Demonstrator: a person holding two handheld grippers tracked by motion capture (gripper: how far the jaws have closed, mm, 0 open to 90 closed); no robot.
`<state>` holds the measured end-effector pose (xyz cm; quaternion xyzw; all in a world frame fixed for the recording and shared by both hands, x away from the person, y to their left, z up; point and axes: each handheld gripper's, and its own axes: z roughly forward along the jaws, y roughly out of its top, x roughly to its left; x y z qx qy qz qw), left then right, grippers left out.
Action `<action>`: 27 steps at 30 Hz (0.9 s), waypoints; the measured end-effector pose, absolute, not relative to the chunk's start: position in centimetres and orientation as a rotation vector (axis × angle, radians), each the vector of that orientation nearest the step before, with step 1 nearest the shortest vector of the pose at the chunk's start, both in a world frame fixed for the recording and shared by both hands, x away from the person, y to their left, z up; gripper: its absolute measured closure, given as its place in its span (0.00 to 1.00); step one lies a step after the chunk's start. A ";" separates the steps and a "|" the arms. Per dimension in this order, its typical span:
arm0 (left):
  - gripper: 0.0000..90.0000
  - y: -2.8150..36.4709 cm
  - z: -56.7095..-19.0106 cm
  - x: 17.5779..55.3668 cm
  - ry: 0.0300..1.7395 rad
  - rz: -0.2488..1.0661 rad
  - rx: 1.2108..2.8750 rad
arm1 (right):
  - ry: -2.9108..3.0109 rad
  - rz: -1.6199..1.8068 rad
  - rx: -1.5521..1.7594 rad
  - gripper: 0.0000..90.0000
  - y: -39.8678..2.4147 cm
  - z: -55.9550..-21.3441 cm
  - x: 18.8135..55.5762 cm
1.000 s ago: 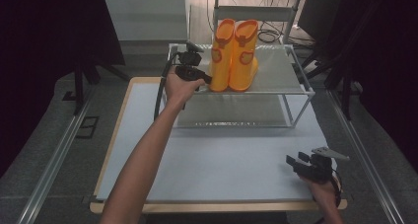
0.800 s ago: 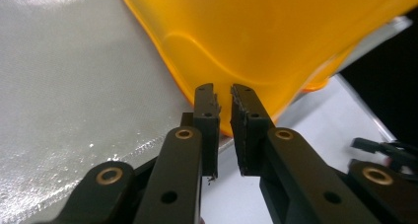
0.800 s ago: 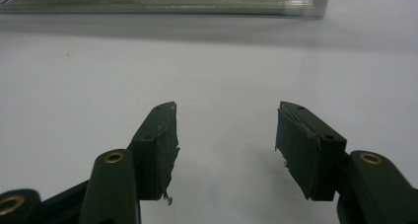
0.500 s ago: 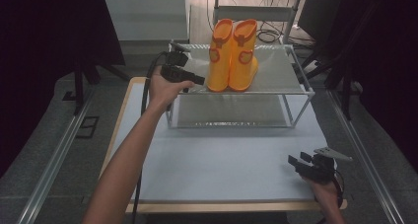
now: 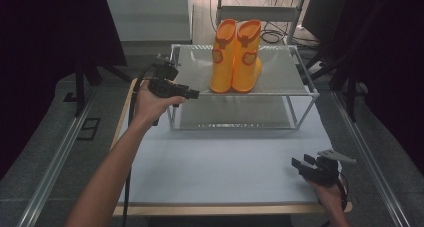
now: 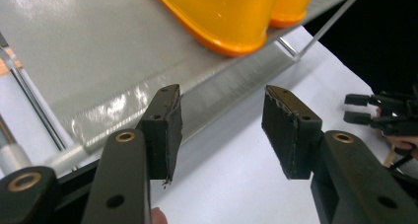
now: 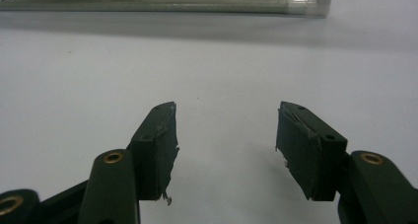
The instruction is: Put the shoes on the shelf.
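**Left gripper lets go of the boots and backs off the rack**

The pair of orange boots (image 5: 235,57) stands upright on the top shelf of the wire rack (image 5: 280,92), toward its back and a little left of middle, side by side and touching. A second ago the left gripper (image 5: 192,93) was right up at the left boot; now it has pulled away toward the rack's front-left corner, and its jaws have just been opening. In the left gripper view they stand wide with nothing between them, the boots' soles (image 6: 231,24) well beyond the pads (image 6: 167,130).

The right gripper (image 5: 302,164) has kept to the same spot low at the near right of the counter (image 5: 225,157), jaws wide over bare surface, holding nothing.

Judging from this, the placing of the boots on the shelf looks finished: they stand on their own, free of either gripper, and the left hand seems to be retreating.
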<state>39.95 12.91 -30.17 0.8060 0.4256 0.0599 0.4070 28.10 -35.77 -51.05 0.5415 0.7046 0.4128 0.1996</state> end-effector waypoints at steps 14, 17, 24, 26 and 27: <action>0.52 15.5 -32.7 35.8 1.005 0.161 2.040 | 1.973 1.153 1.513 0.44 -35.7 -51.1 28.1; 0.52 16.0 -33.5 34.8 0.993 0.167 2.039 | 1.975 1.151 1.512 0.44 -35.7 -51.1 28.1; 0.51 16.9 -36.1 33.3 0.995 0.131 2.048 | 1.974 1.150 1.508 0.44 -35.7 -51.1 28.1; 0.51 17.0 -36.7 33.0 1.001 0.131 2.056 | 1.972 1.151 1.507 0.44 -35.6 -51.1 28.1; 0.51 17.1 -37.0 32.9 1.005 0.128 2.057 | 1.974 1.150 1.508 0.44 -35.6 -51.1 28.1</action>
